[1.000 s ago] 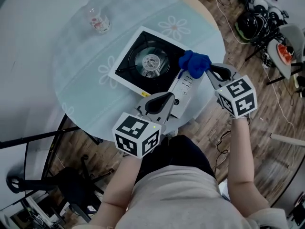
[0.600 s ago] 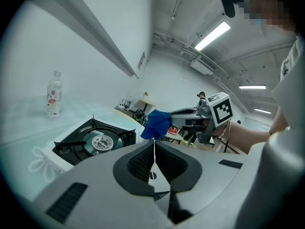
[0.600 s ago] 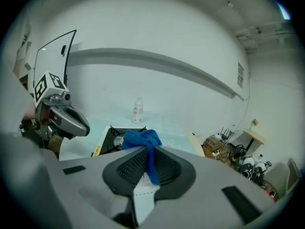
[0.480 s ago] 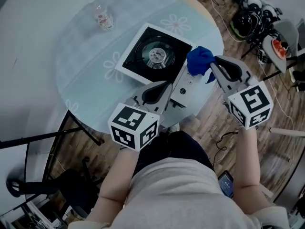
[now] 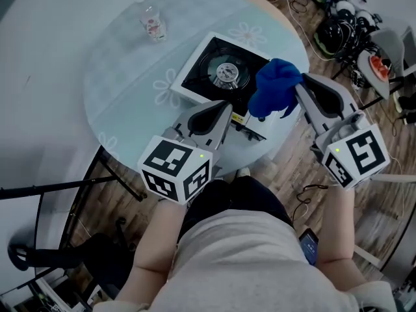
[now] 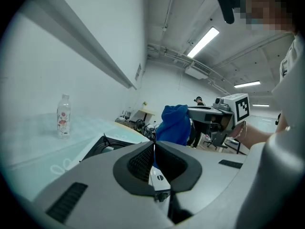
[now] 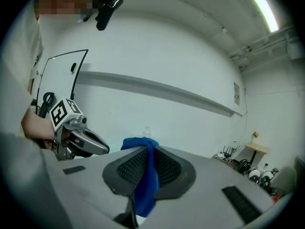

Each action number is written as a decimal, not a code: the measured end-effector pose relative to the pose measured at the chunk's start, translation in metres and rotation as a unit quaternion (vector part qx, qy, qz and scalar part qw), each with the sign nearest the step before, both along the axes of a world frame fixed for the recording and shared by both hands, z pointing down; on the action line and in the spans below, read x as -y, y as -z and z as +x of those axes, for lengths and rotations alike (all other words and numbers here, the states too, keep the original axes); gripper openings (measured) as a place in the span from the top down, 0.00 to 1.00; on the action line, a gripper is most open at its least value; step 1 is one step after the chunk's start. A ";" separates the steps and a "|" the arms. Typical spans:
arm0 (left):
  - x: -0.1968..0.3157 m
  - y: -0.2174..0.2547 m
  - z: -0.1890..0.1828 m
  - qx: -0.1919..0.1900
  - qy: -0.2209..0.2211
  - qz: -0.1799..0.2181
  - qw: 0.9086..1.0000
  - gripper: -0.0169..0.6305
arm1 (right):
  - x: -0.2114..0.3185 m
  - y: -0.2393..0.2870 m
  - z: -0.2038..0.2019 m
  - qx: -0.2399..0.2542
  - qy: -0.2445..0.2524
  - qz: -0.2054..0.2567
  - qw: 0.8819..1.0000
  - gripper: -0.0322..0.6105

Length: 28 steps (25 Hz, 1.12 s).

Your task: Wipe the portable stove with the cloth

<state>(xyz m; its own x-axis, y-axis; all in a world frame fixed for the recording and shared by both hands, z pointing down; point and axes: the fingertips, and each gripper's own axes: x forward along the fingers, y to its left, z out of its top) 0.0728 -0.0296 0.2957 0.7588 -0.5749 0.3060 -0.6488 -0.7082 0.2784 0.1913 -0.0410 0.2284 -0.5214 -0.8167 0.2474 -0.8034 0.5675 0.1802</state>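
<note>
- The left gripper point(image 5: 225, 106) has its jaws closed tip to tip with nothing between them. Its tips sit low over the near edge of the stove. This is probably to steady the stove or to stay clear of the wiping, though no view shows whether they touch it.
- A small clear bottle point(image 5: 151, 23) stands upright well beyond this gripper and to its left. It is far from the work, so it should not get in the way.
- The portable stove point(image 5: 221, 70) lies flat on the round glass table point(image 5: 123, 83), just ahead of the left gripper's tips. Its black top and round burner face up, and its pale control panel is on the side nearest the person. The top is uncovered and within reach of both grippers.
- The blue cloth point(image 5: 273, 86) is bunched in a loose wad just right of the left gripper's tips, over the stove's near right corner. From the left gripper view it seems to hang slightly above the stove, but its lower end is hidden.
- The right gripper point(image 5: 300, 86) has its jaws clamped on a fold of the cloth. Most of the fabric spills forward past the tips, leaving a soft pad to press down. It likely needs to come lower before the wipe has any effect.
- Cables and gear lie on the wooden floor point(image 5: 338, 57) to the right of this gripper, off the table.
</note>
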 end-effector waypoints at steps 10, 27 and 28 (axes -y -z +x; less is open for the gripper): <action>-0.023 0.027 -0.018 -0.036 -0.052 0.063 0.996 0.94 | -0.031 0.002 -0.057 -0.026 0.062 0.008 0.998 0.87; -0.041 0.022 -0.040 -0.040 -0.063 0.067 0.995 0.94 | -0.067 0.003 -0.095 -0.020 0.075 0.011 0.997 0.87; -0.042 0.022 -0.040 -0.040 -0.064 0.066 0.995 0.94 | -0.068 0.003 -0.094 -0.019 0.071 0.008 0.997 0.87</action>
<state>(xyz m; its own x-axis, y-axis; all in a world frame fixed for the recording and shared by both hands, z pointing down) 0.0333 0.0119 0.2733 0.8470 -0.5040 0.1690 -0.5310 -0.8171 0.2246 0.0971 0.0270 0.2251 -0.6231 -0.7389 0.2565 -0.7071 0.6723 0.2191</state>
